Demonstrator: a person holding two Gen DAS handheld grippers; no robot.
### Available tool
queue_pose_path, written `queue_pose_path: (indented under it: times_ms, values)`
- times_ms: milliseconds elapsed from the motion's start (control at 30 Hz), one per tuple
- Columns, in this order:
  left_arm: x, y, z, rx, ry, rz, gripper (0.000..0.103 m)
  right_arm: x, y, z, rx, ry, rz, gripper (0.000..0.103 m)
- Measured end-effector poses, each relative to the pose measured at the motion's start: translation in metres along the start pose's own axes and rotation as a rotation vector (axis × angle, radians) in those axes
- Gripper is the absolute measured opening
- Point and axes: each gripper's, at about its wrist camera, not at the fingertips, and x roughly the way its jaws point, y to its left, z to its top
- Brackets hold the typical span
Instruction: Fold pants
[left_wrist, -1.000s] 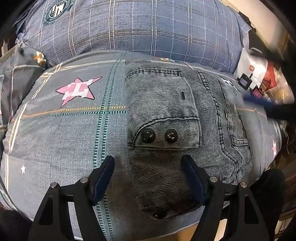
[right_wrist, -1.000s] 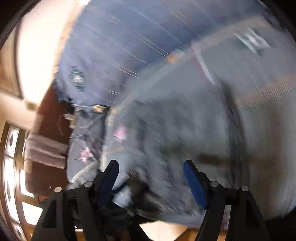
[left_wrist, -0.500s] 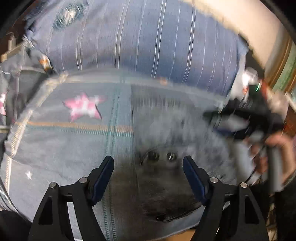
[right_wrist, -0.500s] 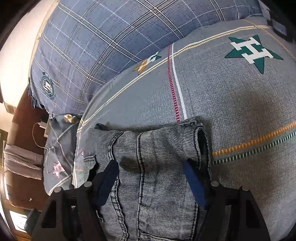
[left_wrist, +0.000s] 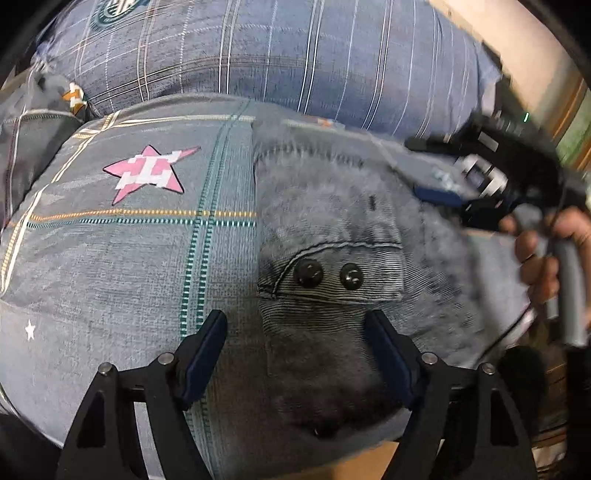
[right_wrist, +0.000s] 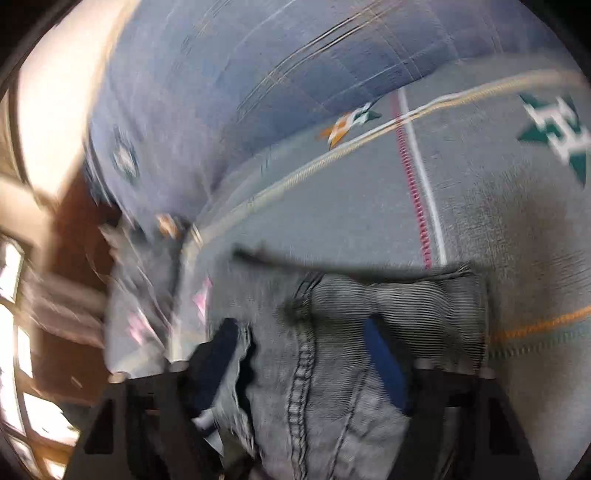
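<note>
Left tongs (left_wrist: 295, 350): jaws apart, hovering over the pants' near edge, nothing clamped.
Right tongs (right_wrist: 306, 354): jaws closing, denim fold between them; grip unclear through blur.
Pants (left_wrist: 332, 229): grey denim, folded, lying on the bed (left_wrist: 110, 266); flap pocket with two dark buttons (left_wrist: 308, 274) facing up.
Pillow (left_wrist: 258, 55): blue plaid, behind the pants.
Hand (left_wrist: 546, 251): at right edge, holding the right tongs' handle.

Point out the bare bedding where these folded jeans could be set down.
Free: the bedspread left of the jeans, around the pink star, bordered above by the plaid pillow. Crowded: the jeans' right side, where the right gripper is closing over denim.
</note>
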Motion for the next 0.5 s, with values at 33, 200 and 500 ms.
queue_pose_path:
  times_ms: [33, 200, 500]
  values:
    - [-0.009, 0.003, 0.002, -0.022, -0.033, -0.025, 0.079, -0.001, 0.000, -0.002, 0.011, -0.002, 0.004, 0.065]
    - [0.004, 0.008, 0.007, -0.018, 0.002, 0.031, 0.079, 0.001, 0.020, -0.005, -0.098, 0.013, -0.106, 0.066]
    - [0.023, 0.004, 0.001, 0.051, 0.022, 0.074, 0.080, 0.002, 0.116, 0.011, -0.375, 0.094, -0.291, 0.081]
